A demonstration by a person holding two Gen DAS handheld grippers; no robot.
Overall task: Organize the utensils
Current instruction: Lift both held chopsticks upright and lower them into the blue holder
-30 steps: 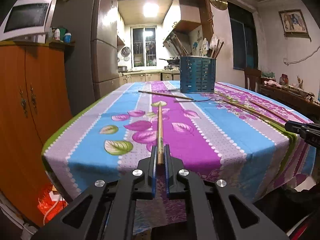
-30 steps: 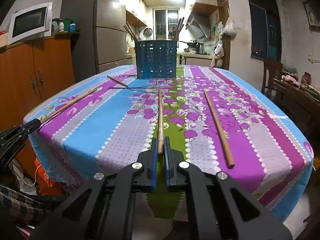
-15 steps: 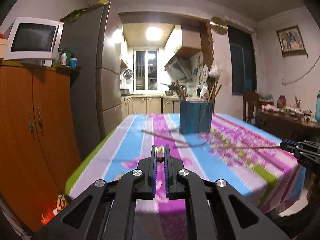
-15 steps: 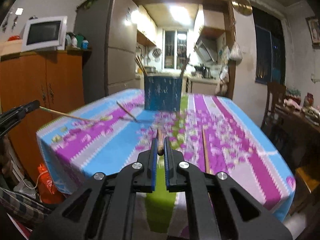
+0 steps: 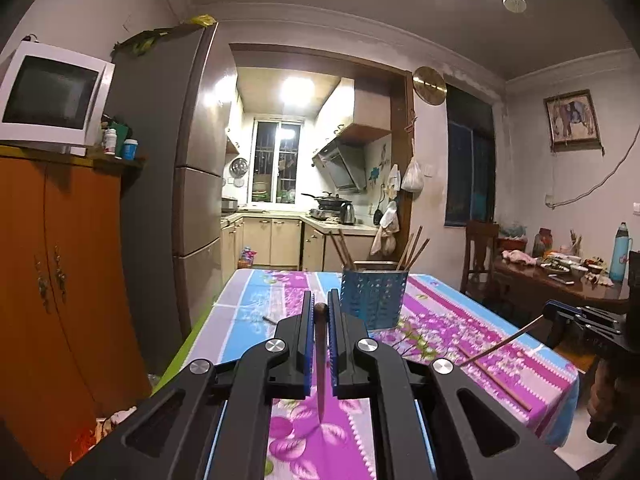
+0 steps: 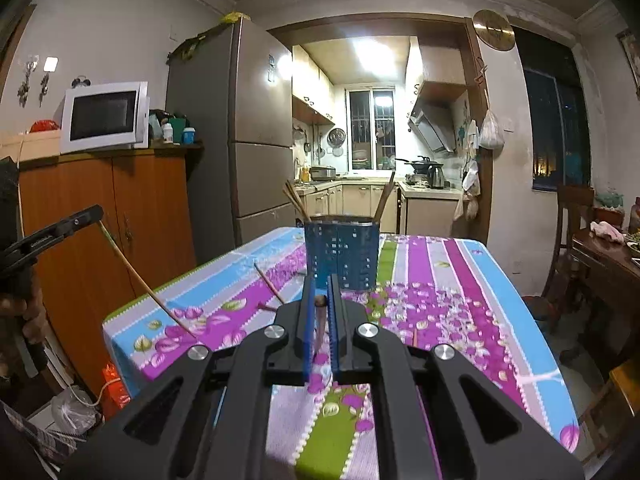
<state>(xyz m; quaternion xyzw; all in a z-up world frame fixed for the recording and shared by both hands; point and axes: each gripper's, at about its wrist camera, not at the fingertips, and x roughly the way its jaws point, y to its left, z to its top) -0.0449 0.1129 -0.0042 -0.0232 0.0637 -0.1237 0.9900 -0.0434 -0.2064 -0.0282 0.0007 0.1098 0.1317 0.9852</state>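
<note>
My left gripper (image 5: pixel 319 308) is shut on a wooden chopstick (image 5: pixel 320 352) that hangs tip-down above the near table edge. My right gripper (image 6: pixel 320 300) is shut on another chopstick (image 6: pixel 319 326), also tilted tip-down. The blue perforated utensil holder (image 5: pixel 373 299) stands on the table with several chopsticks in it; it also shows in the right wrist view (image 6: pixel 342 254). The right gripper shows in the left wrist view (image 5: pixel 576 318), its chopstick (image 5: pixel 500 344) slanting down. The left gripper shows in the right wrist view (image 6: pixel 52 236), its chopstick (image 6: pixel 140 284) slanting down.
The table has a striped floral cloth (image 5: pixel 440 320). Loose chopsticks lie on it (image 5: pixel 496 380) (image 6: pixel 269 283). An orange cabinet (image 5: pixel 60 280) with a microwave (image 5: pixel 48 96) and a fridge (image 5: pixel 172 200) stand to the left. A dark side table (image 5: pixel 560 280) is on the right.
Both grippers have lifted their chopsticks off the table and risen. The chopsticks now hang tip-down instead of lying flat on the cloth.
</note>
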